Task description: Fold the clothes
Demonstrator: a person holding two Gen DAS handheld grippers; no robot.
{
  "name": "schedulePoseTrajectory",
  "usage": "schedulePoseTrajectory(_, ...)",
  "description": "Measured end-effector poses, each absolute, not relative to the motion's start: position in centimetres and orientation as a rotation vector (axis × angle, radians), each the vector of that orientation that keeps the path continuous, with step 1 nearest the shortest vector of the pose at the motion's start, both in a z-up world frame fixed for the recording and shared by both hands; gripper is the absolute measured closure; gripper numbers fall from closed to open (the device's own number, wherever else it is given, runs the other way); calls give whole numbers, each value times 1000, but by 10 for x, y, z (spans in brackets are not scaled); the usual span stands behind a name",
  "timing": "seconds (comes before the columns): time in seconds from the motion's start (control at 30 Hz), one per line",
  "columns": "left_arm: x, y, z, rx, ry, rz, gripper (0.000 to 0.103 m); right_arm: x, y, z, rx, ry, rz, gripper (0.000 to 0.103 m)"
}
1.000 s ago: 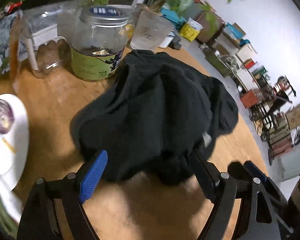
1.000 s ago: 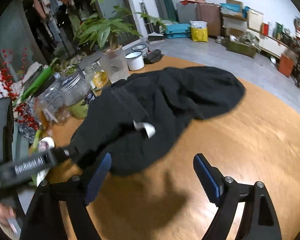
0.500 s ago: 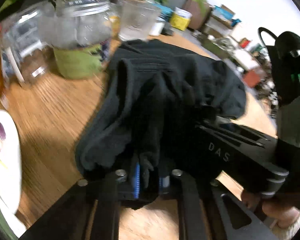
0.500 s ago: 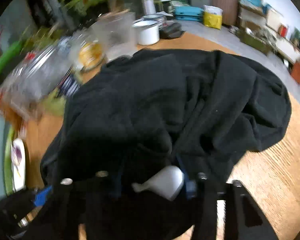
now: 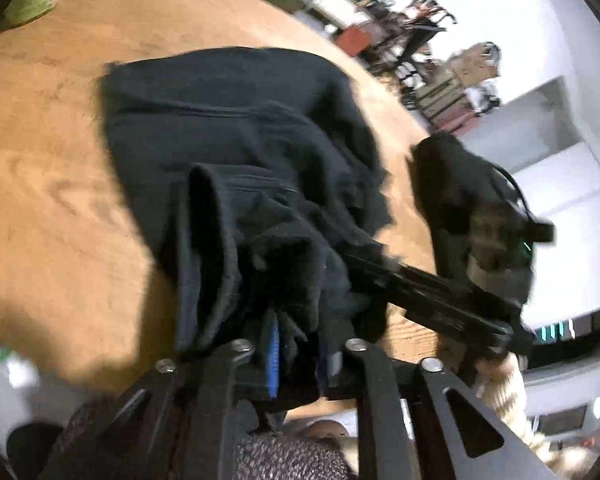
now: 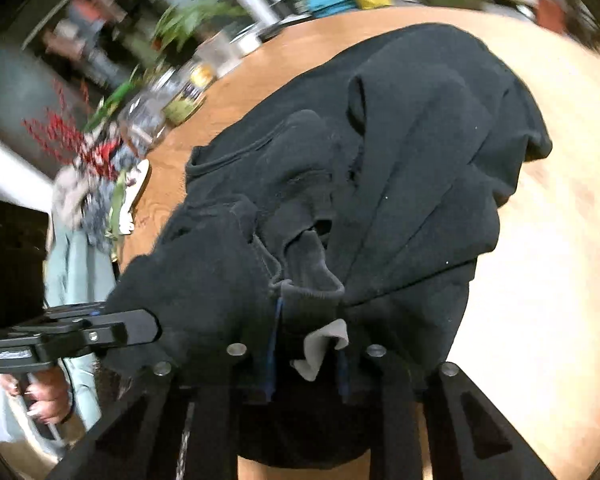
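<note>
A black hoodie lies bunched on the round wooden table; it also fills the right wrist view. My left gripper is shut on a fold of the hoodie's near edge. My right gripper is shut on another part of that edge, beside a grey label and a drawstring. Both hold the cloth lifted toward the table's front. The right gripper's body shows in the left wrist view; the left one shows in the right wrist view.
Glass jars, a green-labelled jar, a white plate, red berries and plants stand along the table's far left side. Cluttered boxes and furniture stand beyond the table's far edge.
Both grippers went from open to shut on the hoodie's near edge. They have since pulled the cloth up and toward the front, away from the jars.
</note>
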State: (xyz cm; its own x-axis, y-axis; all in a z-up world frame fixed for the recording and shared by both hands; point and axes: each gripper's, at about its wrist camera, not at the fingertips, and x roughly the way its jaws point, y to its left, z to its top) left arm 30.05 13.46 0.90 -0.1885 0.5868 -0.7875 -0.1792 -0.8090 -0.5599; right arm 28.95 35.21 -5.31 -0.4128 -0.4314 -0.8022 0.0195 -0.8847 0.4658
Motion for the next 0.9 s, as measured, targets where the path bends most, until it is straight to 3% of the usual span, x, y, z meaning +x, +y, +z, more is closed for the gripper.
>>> schedulePoseTrajectory(0.07,308,125,22,-1629,-511,2075,39,308,361,-45,1529,-582,-2410,53)
schedulePoseTrajectory(0.1,307,114,31,-1616,-548,2087,37,314,366,-37,1518,-574,-2433,50)
schedulePoseTrajectory(0.2,310,82,61,-1533,-618,2179,34,325,381,-12,1452,-544,-2505,43)
schedulePoseTrajectory(0.27,295,82,78,-1502,-566,2296,34,324,395,1,1415,-536,-2571,28)
schedulePoseTrajectory(0.37,266,119,83,-1521,-405,2352,33,306,413,3,1444,-537,-2649,25)
schedulePoseTrajectory(0.53,217,211,35,-1678,-184,2201,33,261,420,-23,1464,-688,-2578,24)
schedulePoseTrajectory(0.6,210,224,16,-1706,-188,2195,36,245,414,-32,1503,-659,-2658,27)
schedulePoseTrajectory(0.63,207,226,9,-1718,-203,2191,38,240,414,-35,1514,-660,-2692,38)
schedulePoseTrajectory(0.67,206,226,2,-1727,-217,2180,39,236,415,-39,1528,-664,-2723,43)
schedulePoseTrajectory(0.7,205,224,-3,-1732,-229,2165,42,232,417,-44,1537,-688,-2709,42)
schedulePoseTrajectory(0.73,204,223,-9,-1740,-189,2175,60,230,420,-49,1533,-718,-2678,43)
schedulePoseTrajectory(0.77,205,222,-14,-1747,-145,2190,88,229,423,-54,1523,-743,-2654,50)
schedulePoseTrajectory(0.8,205,219,-16,-1753,-132,2193,94,227,422,-56,1525,-715,-2652,58)
schedulePoseTrajectory(0.87,205,208,-15,-1744,-149,2204,96,226,418,-55,1522,-631,-2666,90)
schedulePoseTrajectory(0.9,204,193,-6,-1711,-212,2212,96,226,415,-51,1508,-591,-2678,95)
